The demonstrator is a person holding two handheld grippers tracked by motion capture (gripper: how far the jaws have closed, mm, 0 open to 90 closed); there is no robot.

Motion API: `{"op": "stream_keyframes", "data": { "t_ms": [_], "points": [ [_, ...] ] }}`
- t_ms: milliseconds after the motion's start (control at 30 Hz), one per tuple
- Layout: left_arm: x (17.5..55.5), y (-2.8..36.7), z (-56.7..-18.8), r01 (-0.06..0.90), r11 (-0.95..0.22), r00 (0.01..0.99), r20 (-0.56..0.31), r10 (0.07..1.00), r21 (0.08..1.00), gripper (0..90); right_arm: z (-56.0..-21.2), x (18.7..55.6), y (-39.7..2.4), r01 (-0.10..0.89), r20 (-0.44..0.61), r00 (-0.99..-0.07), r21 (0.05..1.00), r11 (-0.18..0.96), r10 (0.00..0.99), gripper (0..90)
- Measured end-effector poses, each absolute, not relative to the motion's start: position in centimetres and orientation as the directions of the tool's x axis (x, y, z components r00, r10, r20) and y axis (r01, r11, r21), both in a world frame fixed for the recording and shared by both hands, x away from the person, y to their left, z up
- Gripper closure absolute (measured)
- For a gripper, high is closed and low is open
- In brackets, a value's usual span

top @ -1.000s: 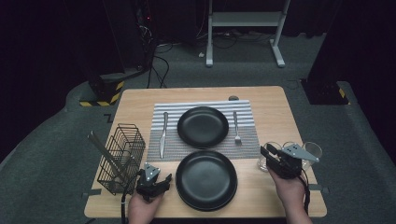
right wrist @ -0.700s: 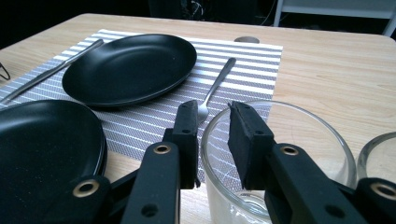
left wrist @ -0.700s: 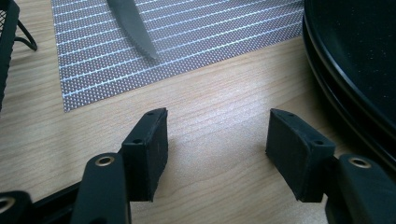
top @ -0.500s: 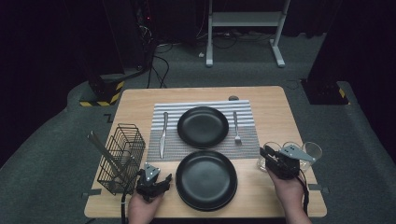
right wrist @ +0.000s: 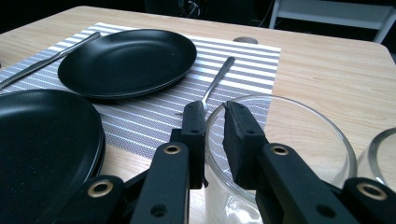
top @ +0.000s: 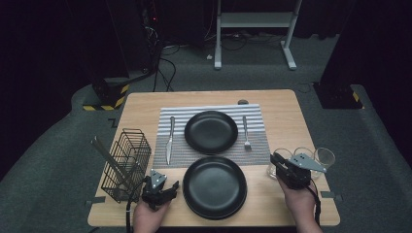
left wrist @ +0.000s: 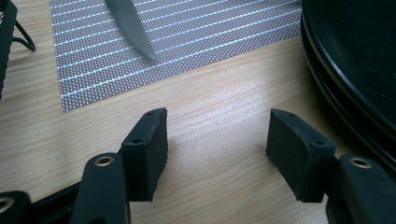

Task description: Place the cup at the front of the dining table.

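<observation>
Right gripper view: right gripper (right wrist: 214, 116) was closing, jaws straddling the clear round drinking glass's (right wrist: 280, 140) rim, at 4 o'clock from the striped placemat (top: 214, 145).
Left gripper (left wrist: 217, 140): jaws apart, nothing between them.

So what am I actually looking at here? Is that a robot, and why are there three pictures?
No robot: a person sits at a wooden table and holds a hand tool with two black jaws in each hand. The high view comes from a fixed camera above the table; the other two come from small cameras riding on the tools, looking along their jaws.

On the table lie a striped placemat with a black plate, a knife and a fork. Nearer the person is a stack of black plates, a wire basket at the left, and glasses at the right.

The left gripper rests open over bare wood, holding nothing. The right gripper has just been closing, its jaws either side of the rim of a clear glass: one pad outside the wall, one inside.
</observation>
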State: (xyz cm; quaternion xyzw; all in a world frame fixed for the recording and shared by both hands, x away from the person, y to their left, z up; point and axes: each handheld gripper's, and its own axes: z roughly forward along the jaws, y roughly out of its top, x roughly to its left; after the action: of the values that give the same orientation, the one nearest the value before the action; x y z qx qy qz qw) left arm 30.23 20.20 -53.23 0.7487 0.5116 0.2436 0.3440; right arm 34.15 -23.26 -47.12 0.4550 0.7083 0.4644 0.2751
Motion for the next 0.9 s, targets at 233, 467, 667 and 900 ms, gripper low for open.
{"op": "stream_keyframes", "data": {
  "t_ms": [233, 467, 667, 900],
  "points": [
    [30.2, 20.2, -53.2, 0.598, -0.241, 0.359, 0.013, 0.933, 0.764, 38.6, -47.1, 33.5, -22.7, 0.386, 0.031, -0.46, 0.907, 0.169, 0.887, 78.2],
    [30.2, 20.2, -53.2, 0.598, -0.24, 0.359, 0.012, 0.933, 0.764, 38.6, -47.1, 33.3, -22.0, 0.382, 0.04, -0.49, 0.908, 0.173, 0.871, 78.2],
    [30.2, 20.2, -53.2, 0.6, -0.24, 0.358, 0.012, 0.934, 0.763, 38.6, -47.1, 32.9, -20.9, 0.377, 0.045, -0.527, 0.907, 0.186, 0.848, 78.2],
    [30.2, 20.2, -53.2, 0.6, -0.239, 0.358, 0.012, 0.934, 0.764, 38.7, -47.1, 32.7, -19.8, 0.368, 0.049, -0.58, 0.906, 0.208, 0.814, 78.1]
  ]
}}
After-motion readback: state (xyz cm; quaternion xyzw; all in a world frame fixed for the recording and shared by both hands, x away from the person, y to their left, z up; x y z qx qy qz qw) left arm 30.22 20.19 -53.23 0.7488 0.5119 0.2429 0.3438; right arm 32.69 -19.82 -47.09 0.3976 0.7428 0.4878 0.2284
